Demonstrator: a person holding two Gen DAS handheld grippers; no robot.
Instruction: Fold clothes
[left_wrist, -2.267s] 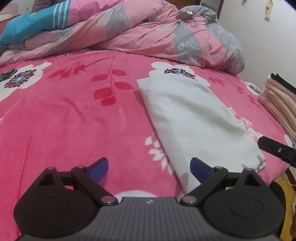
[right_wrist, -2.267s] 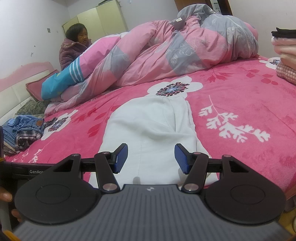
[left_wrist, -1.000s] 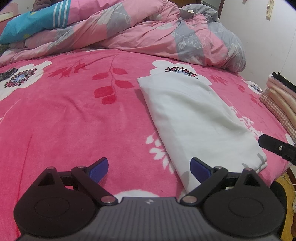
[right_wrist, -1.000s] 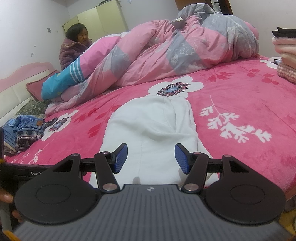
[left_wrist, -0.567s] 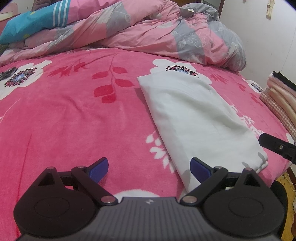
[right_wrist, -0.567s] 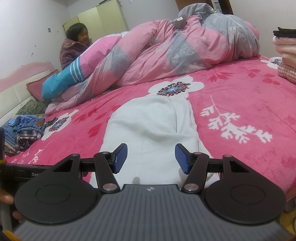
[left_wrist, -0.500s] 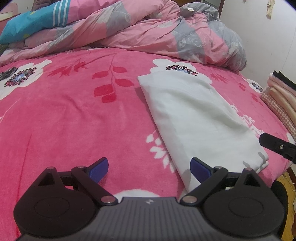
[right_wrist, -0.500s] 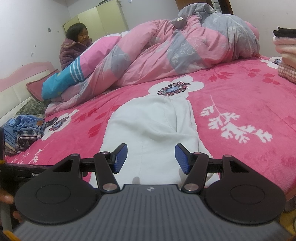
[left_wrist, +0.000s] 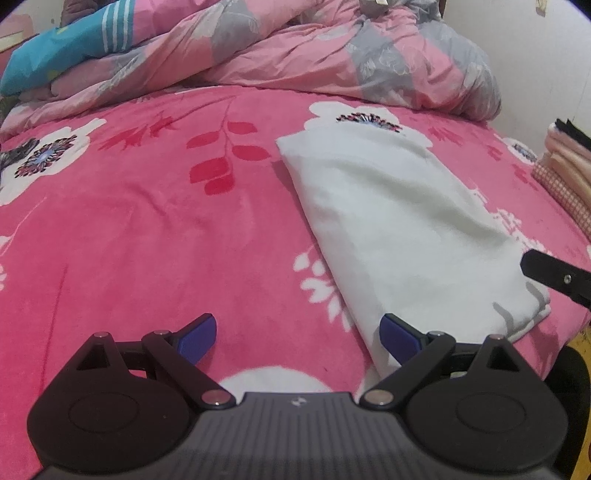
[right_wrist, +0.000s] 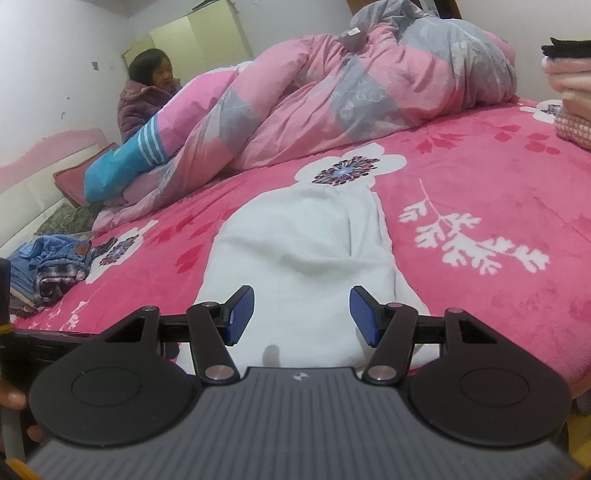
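White garment (left_wrist: 402, 229) – folded, flat

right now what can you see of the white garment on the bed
The white garment is soft, plain cloth, folded into a long narrow strip lying flat on the pink floral blanket. A grey drawstring shows at its near end. The open right gripper hovers over that end; neither gripper holds it.

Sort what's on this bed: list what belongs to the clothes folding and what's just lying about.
Part of the job:
- white garment, partly folded, flat on the bed
- left gripper, open
- right gripper, open over the garment's near end
- stack of folded clothes

Lying about:
- pink and grey duvet
- blue striped pillow
- pink floral blanket
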